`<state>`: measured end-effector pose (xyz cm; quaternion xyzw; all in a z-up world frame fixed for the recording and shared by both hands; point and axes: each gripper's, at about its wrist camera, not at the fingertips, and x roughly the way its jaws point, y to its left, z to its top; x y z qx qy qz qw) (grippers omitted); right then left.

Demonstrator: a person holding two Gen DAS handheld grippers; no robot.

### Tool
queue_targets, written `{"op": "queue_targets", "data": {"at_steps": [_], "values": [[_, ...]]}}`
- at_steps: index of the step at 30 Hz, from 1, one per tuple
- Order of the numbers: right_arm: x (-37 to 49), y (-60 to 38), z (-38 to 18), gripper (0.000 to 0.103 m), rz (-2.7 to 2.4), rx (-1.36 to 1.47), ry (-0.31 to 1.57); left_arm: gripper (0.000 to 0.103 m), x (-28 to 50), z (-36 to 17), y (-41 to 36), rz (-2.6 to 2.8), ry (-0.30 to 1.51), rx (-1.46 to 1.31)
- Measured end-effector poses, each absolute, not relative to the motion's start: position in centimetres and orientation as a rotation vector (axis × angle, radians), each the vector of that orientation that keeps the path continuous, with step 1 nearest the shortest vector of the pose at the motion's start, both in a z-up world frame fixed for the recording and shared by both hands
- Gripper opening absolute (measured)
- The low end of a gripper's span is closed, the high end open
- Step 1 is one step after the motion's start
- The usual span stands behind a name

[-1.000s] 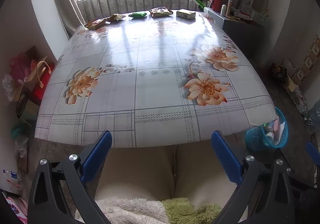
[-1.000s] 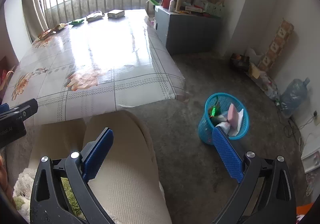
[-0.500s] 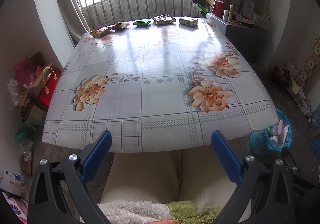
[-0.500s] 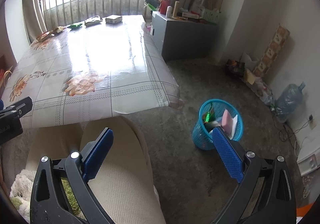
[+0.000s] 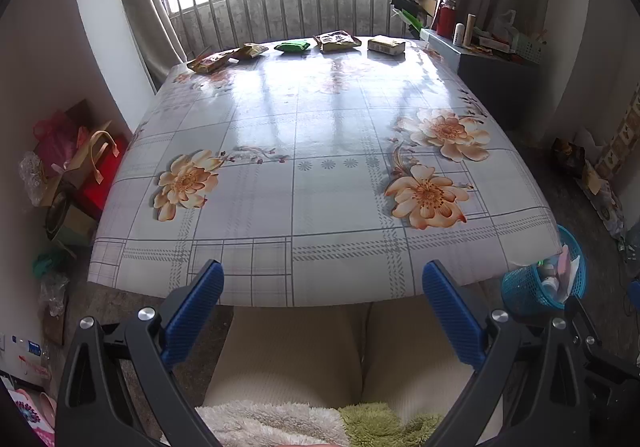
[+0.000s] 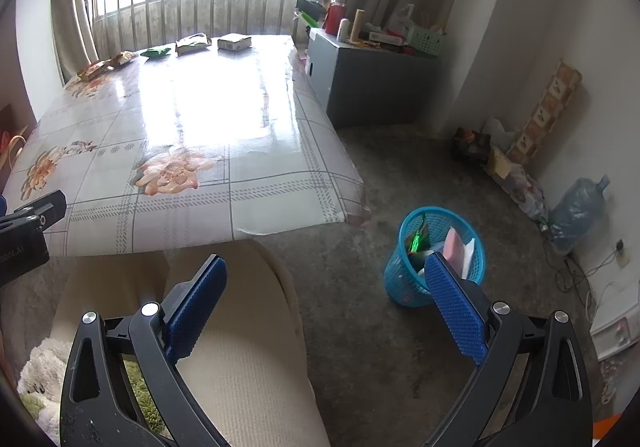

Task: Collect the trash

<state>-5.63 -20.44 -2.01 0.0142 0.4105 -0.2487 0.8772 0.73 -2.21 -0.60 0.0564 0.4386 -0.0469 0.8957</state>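
Barred window and curtains at the back, floral oilcloth tabletop [image 5: 320,151] filling the left wrist view, grey floor to the right. Person seated at the near edge, cream trousers [image 5: 296,351] under both grippers.

Left gripper [image 5: 322,297]: fingers spread wide, nothing between them, hovering low over the lap just short of the tabletop's near edge. Right gripper [image 6: 326,297]: fingers also wide apart and empty, aimed at the floor toward the blue basket [image 6: 434,255].

Trash sits in a row along the far edge of the tabletop, well apart from both grippers: brown wrapper [image 5: 210,61], second brown wrapper [image 5: 251,50], green packet [image 5: 294,45], snack bag [image 5: 337,40], small box [image 5: 386,45]. Basket stands on the floor just off the tabletop's right corner and already holds some packets and papers.

Step, as I judge it: between pickups, both grippers empty, set to go for the next item. Next move calls for a long reach across the tabletop to the far row; flat wrappers on glossy oilcloth look likely to slip, so a low, edge-on pinch seems needed.

Hard to tell: print on the wrappers unreadable, glare washes out mid-tabletop in the right wrist view, basket contents partly hidden behind the right finger, basket cut by the tabletop corner in the left wrist view.
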Motion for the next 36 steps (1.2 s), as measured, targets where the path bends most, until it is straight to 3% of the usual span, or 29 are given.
{"op": "queue_targets", "data": {"at_steps": [36], "values": [[-6.6,-21.5,-1.6,0.095,-0.567,0.051,0.852,0.097,0.2,-0.3,-4.0,-0.161,0.929,0.112]]}}
